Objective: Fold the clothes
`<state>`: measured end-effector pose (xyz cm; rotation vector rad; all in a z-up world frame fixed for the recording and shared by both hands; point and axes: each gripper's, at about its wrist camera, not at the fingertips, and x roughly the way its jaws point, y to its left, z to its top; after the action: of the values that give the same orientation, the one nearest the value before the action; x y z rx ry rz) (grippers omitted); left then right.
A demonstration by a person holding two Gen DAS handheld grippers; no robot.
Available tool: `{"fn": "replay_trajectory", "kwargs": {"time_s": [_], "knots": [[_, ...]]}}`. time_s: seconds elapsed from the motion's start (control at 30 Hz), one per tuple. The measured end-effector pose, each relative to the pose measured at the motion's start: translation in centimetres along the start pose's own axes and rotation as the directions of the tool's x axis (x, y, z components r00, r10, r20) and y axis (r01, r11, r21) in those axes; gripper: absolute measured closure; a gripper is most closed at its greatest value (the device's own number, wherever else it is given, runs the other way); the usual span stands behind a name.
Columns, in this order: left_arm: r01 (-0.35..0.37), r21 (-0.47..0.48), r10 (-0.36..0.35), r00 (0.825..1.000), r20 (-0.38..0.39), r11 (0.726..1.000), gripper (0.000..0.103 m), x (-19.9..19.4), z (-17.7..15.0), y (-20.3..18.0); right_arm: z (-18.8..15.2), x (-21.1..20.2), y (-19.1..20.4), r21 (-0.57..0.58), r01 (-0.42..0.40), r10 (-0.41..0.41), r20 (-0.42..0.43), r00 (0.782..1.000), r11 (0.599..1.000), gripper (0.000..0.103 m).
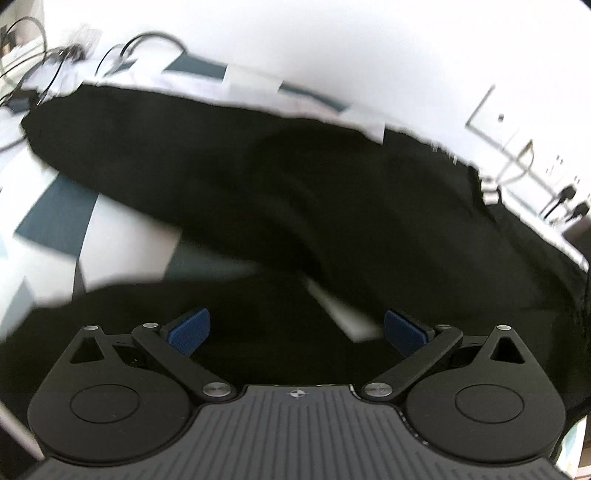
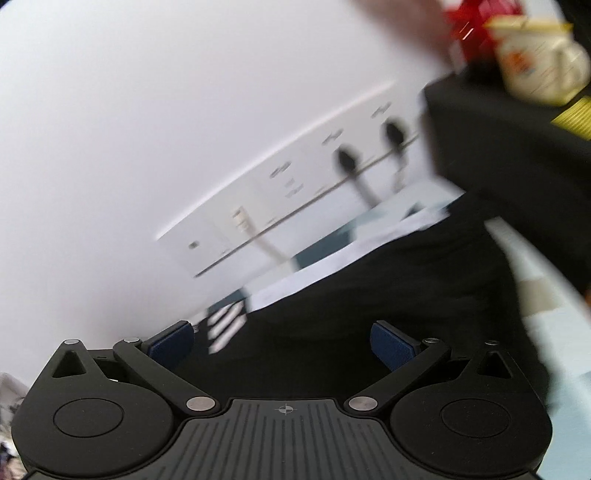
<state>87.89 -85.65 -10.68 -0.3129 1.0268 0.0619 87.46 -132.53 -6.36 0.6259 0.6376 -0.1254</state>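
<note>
No writing is reading clearly in either view; the printing on the pale carton [image 2: 535, 59] at the upper right of the right view is blurring beyond legibility, beside something red [image 2: 469, 22].

The left gripper [image 1: 297, 332] is sitting low in the frame, its blue pads [image 1: 190, 330] standing wide apart, released, with nothing between them. It is pointing over the black garment [image 1: 258, 177], which is spreading across the middle of the left view over a white and teal patterned cloth [image 1: 55, 221]. The garment's far edge is running from the upper left down to the right side, with cables [image 1: 44, 55] lying beyond it at the upper left.

The right gripper [image 2: 282, 343] is tilting, the wall [image 2: 147, 110] and its sockets [image 2: 295, 184] slanting across the frame. Its pads [image 2: 391, 347] are also standing apart, released and empty. The garment [image 2: 369, 302] is filling the lower middle and right of that view, with white stripes [image 2: 225, 325] showing near the left pad.
</note>
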Motion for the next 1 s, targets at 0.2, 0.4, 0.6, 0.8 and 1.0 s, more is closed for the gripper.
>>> {"fn": "replay_trajectory", "kwargs": {"time_s": [0.2, 0.4, 0.6, 0.8, 1.0], "knots": [[-0.076, 0.016, 0.076, 0.997, 0.002, 0.997, 0.000, -1.3, -2.5, -1.0, -0.4, -4.4, -5.0, 0.033, 0.208, -0.209, 0.028, 0.978, 0.978, 0.001], [-0.070, 0.099, 0.079, 0.993, -0.088, 0.993, 0.000, -1.2, -3.9, -0.6, -5.2, -7.7, -7.3, 0.147, 0.177, -0.172, -0.043, 0.984, 0.973, 0.001], [-0.016, 0.073, 0.017, 1.000, -0.011, 0.997, 0.000, -4.5, -7.4, 2.6, -11.0, -8.8, -4.0, 0.022, 0.239, -0.233, -0.144, 0.962, 0.971, 0.001], [-0.093, 0.277, 0.075, 0.994, 0.074, 0.956, 0.000, -5.8, -11.8, 4.0, -16.6, -9.0, 2.7, -0.259, 0.280, -0.309, -0.077, 0.948, 0.924, 0.001], [-0.161, 0.366, 0.135, 0.986, 0.096, 0.917, 0.000, -6.6, -13.7, 5.9, -20.6, -7.3, 7.2, -0.396, 0.198, -0.276, -0.150, 0.949, 0.897, 0.001]]}}
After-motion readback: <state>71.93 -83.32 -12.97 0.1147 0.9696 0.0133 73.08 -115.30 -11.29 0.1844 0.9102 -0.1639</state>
